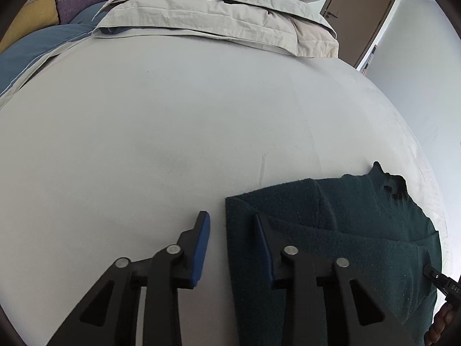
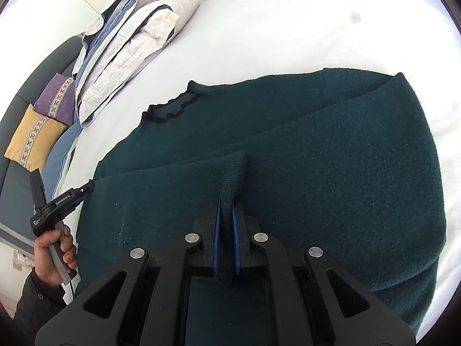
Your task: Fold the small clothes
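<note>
Dark green fleece, the sweater (image 2: 317, 158) lies spread on the white bed (image 1: 173, 129), neckline toward the folded duvet (image 2: 129, 43). My right gripper (image 2: 226, 201) has its fingers pressed together on a raised fold of the fabric. My left gripper (image 1: 232, 222) has its fingers spread at the sweater's edge, one over the fleece, one over the sheet.

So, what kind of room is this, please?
Most likely a bedroom: the sweater lies on a bed with a white sheet, folded bedding and cushions sit at one end, and a door stands beyond.
</note>
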Demonstrator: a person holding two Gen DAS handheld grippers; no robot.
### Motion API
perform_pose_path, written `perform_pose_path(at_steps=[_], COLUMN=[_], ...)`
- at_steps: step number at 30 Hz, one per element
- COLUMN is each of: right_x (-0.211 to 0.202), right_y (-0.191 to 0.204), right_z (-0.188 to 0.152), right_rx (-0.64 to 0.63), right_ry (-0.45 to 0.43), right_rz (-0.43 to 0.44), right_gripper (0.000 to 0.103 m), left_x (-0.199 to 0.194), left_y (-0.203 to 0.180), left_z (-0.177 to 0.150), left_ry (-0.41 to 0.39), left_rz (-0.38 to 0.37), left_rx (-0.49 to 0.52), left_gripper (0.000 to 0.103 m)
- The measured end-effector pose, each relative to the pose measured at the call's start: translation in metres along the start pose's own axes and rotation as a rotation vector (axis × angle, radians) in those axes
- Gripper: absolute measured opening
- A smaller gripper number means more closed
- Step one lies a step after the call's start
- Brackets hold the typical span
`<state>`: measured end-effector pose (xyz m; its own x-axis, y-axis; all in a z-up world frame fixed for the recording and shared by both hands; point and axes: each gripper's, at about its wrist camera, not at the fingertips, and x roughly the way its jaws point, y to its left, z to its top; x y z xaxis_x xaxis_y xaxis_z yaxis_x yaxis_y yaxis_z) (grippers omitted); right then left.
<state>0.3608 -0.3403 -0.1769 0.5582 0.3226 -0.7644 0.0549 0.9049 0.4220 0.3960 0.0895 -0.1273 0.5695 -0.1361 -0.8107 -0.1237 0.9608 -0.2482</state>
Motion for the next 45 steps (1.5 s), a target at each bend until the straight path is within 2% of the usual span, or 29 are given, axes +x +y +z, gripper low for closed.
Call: perform_pose_path(at_steps=[7,10,13,14,15,17,20,23,25,27,34,40,42,44,45], right_x=[0.003,-0.002,-0.016,-0.020,-0.022,-0.024,-0.018,-0.014,-0.016,-0.019,-0.025,-0.024,-0.036,-0.050,-0.051], right_y=[-0.007,-0.010,-0.009,-0.007,-0.006,-0.001,0.005,0.003,0.001,0.000,-0.015,-0.031,-0.030,-0.022,-0.016], right_z=[-0.006,-0.008,-0.012,-0.014,-0.016,-0.020,-0.026,-0.030,-0.030,-0.030,-0.035,-0.032,-0.033,-0.035,-0.037], right_rx=[0.047,0.087,0.081,0.072,0.066,0.050,0.016,0.002,-0.007,-0.017,0.010,0.073,0.103,0.087,0.069], right_ry=[-0.022,-0.015,-0.031,-0.032,-0.028,-0.014,0.018,0.029,0.030,0.023,-0.005,0.003,-0.038,-0.092,-0.093], right_rz=[-0.012,0.037,0.064,0.065,0.062,0.065,0.024,0.004,-0.028,-0.053,-0.107,-0.032,-0.004,0.028,0.037], right_gripper=[0.006,0.007,0.010,0.011,0.017,0.022,0.022,0.021,0.010,0.006,0.000,0.000,0.004,0.004,0.004], left_x=[0.001,-0.025,-0.059,-0.068,-0.075,-0.085,-0.074,-0.056,-0.055,-0.055,-0.055,-0.053,-0.054,-0.054,-0.054], left_y=[-0.003,0.000,-0.005,-0.008,-0.012,-0.020,-0.027,-0.014,-0.017,-0.019,-0.016,-0.017,-0.017,-0.018,-0.018], left_z=[-0.003,-0.008,-0.025,-0.034,-0.044,-0.062,-0.080,-0.087,-0.088,-0.089,-0.092,-0.094,-0.095,-0.096,-0.096], left_ry=[-0.018,-0.044,-0.072,-0.064,-0.058,-0.060,-0.037,-0.008,-0.014,-0.018,-0.029,-0.039,-0.047,-0.053,-0.054], left_rz=[0.012,-0.017,-0.061,-0.076,-0.082,-0.051,0.042,0.040,0.054,0.070,0.065,0.066,0.068,0.071,0.071], left_rx=[0.050,0.023,0.066,0.082,0.096,0.145,0.209,0.175,0.188,0.208,0.206,0.212,0.215,0.218,0.219], left_gripper=[0.024,0.023,0.023,0.026,0.031,0.036,0.037,0.039,0.039,0.039,0.039,0.039,0.040,0.040,0.040])
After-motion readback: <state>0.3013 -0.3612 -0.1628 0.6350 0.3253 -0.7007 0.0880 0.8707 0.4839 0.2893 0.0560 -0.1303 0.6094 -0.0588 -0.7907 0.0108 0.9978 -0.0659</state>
